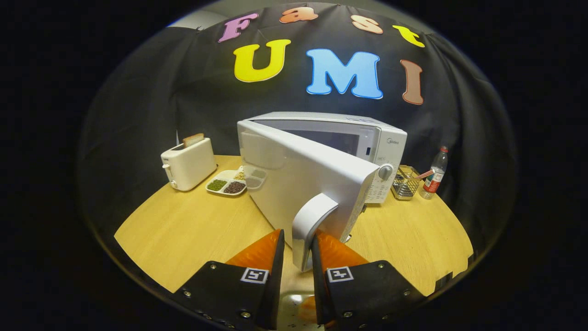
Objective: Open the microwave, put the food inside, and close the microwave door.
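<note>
gripper: fingers nearly closed, clamped on door handle, one each side | microwave at 12 o'clock, door swung partway open; blocks cavity view | toaster with bread, 10 o'clock; sectioned food tray beside it, behind door edge | wire basket, bottle at 2 o'clock; all on wooden table

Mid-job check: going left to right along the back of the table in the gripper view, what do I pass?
toaster → divided tray → microwave, door swung open with its handle between the gripper fingers → wire basket → water bottle.
</note>
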`<move>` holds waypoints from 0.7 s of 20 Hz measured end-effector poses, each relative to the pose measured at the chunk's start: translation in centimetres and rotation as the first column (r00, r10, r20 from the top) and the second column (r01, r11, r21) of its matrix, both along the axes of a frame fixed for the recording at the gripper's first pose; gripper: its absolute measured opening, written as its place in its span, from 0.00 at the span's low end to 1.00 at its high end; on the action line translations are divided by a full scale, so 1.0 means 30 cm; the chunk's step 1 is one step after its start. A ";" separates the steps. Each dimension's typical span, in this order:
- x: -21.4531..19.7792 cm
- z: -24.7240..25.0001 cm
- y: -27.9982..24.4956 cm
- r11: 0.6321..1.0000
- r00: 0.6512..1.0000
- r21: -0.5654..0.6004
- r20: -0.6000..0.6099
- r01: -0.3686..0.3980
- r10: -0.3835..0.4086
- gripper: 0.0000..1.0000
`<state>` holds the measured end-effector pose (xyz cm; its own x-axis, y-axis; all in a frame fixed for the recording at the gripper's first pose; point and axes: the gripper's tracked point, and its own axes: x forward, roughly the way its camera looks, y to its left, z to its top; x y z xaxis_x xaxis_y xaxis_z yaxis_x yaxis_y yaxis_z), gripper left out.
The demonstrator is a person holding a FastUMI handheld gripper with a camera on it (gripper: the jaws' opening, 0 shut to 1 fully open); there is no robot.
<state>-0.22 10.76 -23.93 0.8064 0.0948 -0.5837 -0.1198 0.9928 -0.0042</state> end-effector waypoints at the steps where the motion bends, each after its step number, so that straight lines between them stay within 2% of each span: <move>1: -0.010 0.008 0.022 1.000 1.000 0.005 0.005 -0.009 0.009 0.32; 14: -0.136 0.018 0.330 0.989 0.989 -0.017 0.022 -0.149 0.149 0.32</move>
<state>-4.30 20.67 -23.39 0.7972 0.2057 -0.5676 -0.2659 0.9637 -0.0242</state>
